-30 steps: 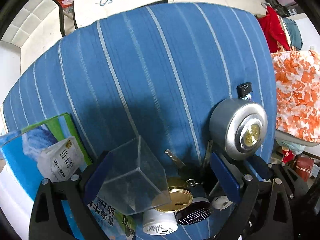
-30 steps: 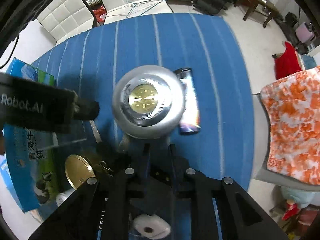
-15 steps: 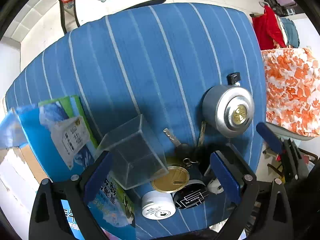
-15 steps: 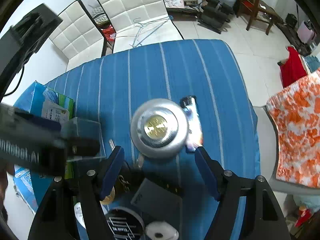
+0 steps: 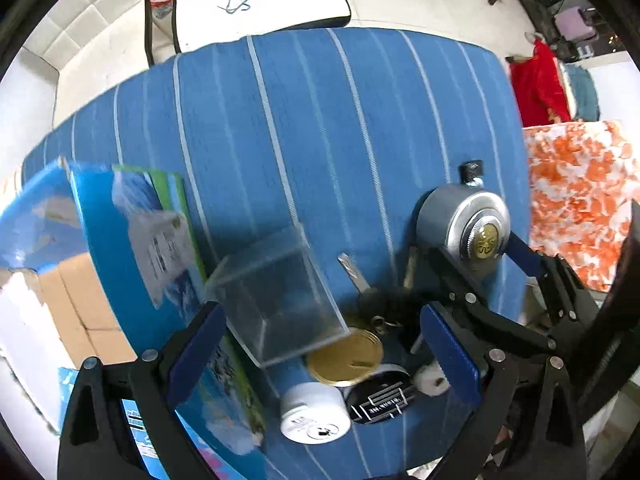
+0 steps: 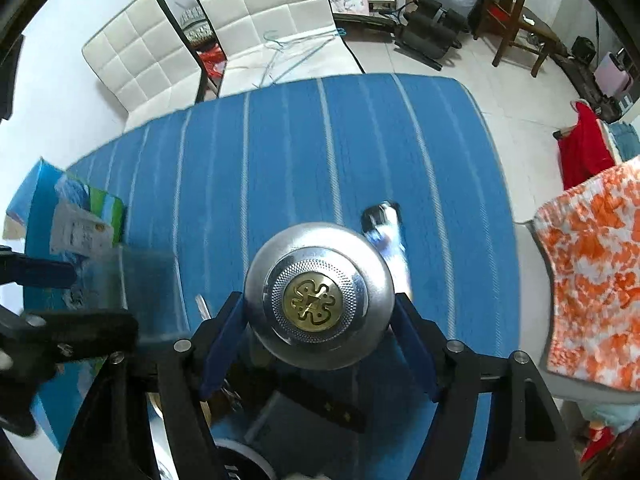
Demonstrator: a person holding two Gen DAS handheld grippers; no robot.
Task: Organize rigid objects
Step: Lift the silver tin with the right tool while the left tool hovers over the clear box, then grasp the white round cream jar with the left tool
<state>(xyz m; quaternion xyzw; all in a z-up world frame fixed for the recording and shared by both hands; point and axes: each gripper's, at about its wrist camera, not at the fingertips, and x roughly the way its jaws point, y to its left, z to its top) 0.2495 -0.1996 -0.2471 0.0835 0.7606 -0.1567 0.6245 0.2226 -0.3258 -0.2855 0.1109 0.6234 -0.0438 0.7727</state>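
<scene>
A silver round tin [image 6: 318, 296] with a gold emblem stands on the blue striped tablecloth [image 6: 320, 152]. My right gripper [image 6: 318, 300] is open and straddles the tin, one blue pad close to each side. A printed lighter [image 6: 390, 240] lies just beyond the tin [image 5: 464, 228]. My left gripper [image 5: 322, 348] is open above a cluster: a clear plastic box [image 5: 276, 292] by its left finger, a gold lid [image 5: 346, 354], a white jar [image 5: 314, 412], a black round tin [image 5: 380, 400] and keys [image 5: 372, 300].
A blue and green carton [image 5: 132, 236] lies at the table's left end, overhanging a cardboard box [image 5: 72, 300]. White padded chairs [image 6: 264, 20] stand behind the table. An orange patterned cloth [image 6: 592, 280] lies off the right edge.
My right gripper opened, then moved forward until the silver tin sat between its fingers. My left gripper drew back and up, staying open.
</scene>
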